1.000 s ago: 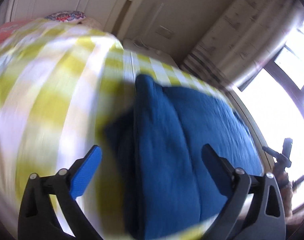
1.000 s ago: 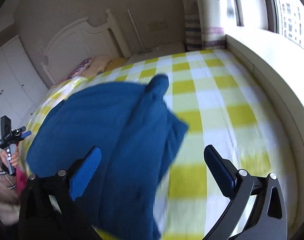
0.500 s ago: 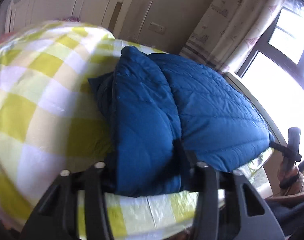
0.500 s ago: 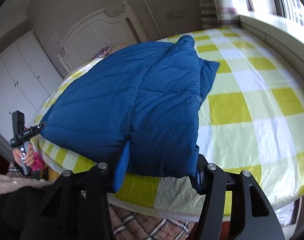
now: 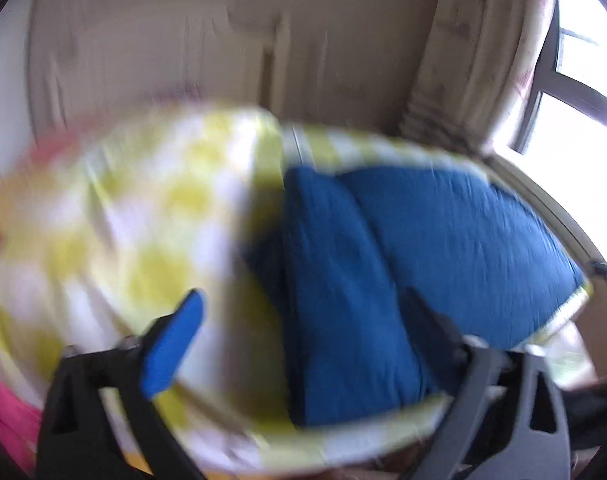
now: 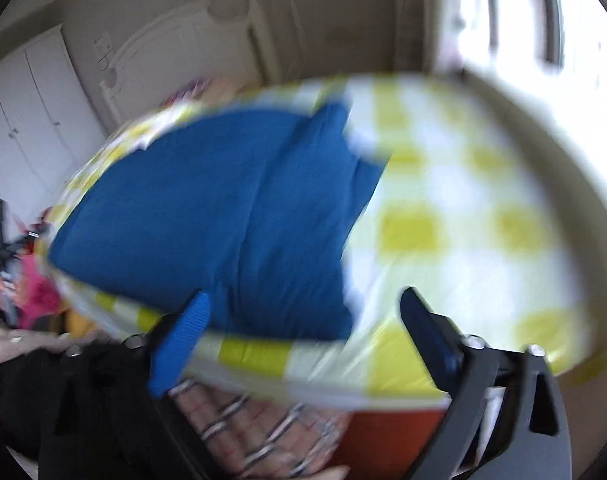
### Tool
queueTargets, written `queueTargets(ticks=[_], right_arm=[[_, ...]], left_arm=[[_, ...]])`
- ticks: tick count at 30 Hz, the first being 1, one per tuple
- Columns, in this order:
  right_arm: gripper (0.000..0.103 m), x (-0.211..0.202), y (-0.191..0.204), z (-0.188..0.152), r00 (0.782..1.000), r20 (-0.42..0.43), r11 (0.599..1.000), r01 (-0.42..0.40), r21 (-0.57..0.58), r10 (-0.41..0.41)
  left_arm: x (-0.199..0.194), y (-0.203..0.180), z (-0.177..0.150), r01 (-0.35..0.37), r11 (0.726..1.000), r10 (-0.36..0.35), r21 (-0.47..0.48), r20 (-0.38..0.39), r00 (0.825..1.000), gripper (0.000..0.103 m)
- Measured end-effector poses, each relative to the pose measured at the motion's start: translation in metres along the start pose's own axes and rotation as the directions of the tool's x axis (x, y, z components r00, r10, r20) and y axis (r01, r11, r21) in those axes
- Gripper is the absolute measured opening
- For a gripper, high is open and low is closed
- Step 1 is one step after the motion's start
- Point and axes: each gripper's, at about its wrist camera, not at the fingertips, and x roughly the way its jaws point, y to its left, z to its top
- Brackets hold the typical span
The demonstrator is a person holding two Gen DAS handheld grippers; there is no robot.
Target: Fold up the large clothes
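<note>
Both frames are smeared by motion blur. One blue padded garment [image 5: 403, 264] lies folded on the bed [image 5: 151, 216], on its yellow-and-white checked cover, close to the near edge. In the left wrist view the left gripper [image 5: 299, 320] has its jaws spread wide and empty; one blue pad sits over the checked cover, the other over the garment's near end. In the right wrist view the garment [image 6: 231, 216] fills the bed's left half, and the right gripper [image 6: 303, 320] likewise has its jaws released, holding nothing, at the bed's near edge [image 6: 483, 220].
</note>
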Motion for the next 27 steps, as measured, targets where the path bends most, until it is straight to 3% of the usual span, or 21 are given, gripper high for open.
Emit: queueTargets(ticks=[3,5,8,11,13,17,18,19,21,27], right_arm=[[0.094,-0.028,0.018,0.05,0.986,0.167,1.0,0.0,-0.026,0.004],[0.094,-0.028,0.043,0.097,0.964,0.266,0.999,-0.017,-0.034,0.025],[0.095,0.011,0.089,0.157,0.95,0.302,0.995,-0.051,-0.09,0.075],[0.095,0.081,0.132,0.189,0.981,0.189,0.988,-0.002,-0.152,0.031],[0.092,0.143,0.158,0.199,0.997,0.075,0.976,0.041,-0.214,-0.026],[0.088,0.246,0.178,0.175,0.985,-0.069,0.927,0.124,-0.355,-0.158],[0.089,0.269,0.169,0.162,0.976,-0.136,0.927,0.111,-0.358,-0.17],[0.089,0.286,0.157,0.155,0.97,-0.208,0.953,0.06,-0.296,-0.125],[0.089,0.283,0.142,0.154,0.976,-0.205,0.972,0.027,-0.233,-0.077],[0.09,0.282,0.141,0.148,0.98,-0.188,0.973,0.019,-0.228,-0.063]], left_arm=[[-0.007,-0.033,0.056,-0.064,0.996,0.057,0.065,0.099,0.993,0.101],[0.004,-0.065,0.094,-0.082,0.994,0.072,0.075,0.131,0.989,0.101],[0.046,-0.109,0.133,-0.133,0.985,0.121,0.106,0.114,0.986,0.101],[0.122,-0.138,0.152,-0.16,0.977,0.165,0.142,-0.027,0.986,0.101],[0.172,-0.145,0.152,-0.168,0.976,0.184,0.14,-0.114,0.976,0.1],[0.244,-0.151,0.119,-0.156,0.969,0.195,0.192,-0.207,0.959,0.1],[0.267,-0.15,0.104,-0.174,0.959,0.229,0.222,-0.252,0.94,0.101],[0.285,-0.148,0.094,-0.16,0.963,0.224,0.214,-0.316,0.922,0.101],[0.289,-0.135,0.093,-0.114,0.986,0.147,0.121,-0.32,0.936,0.101],[0.289,-0.121,0.087,-0.056,0.997,0.067,0.044,-0.314,0.947,0.101]])
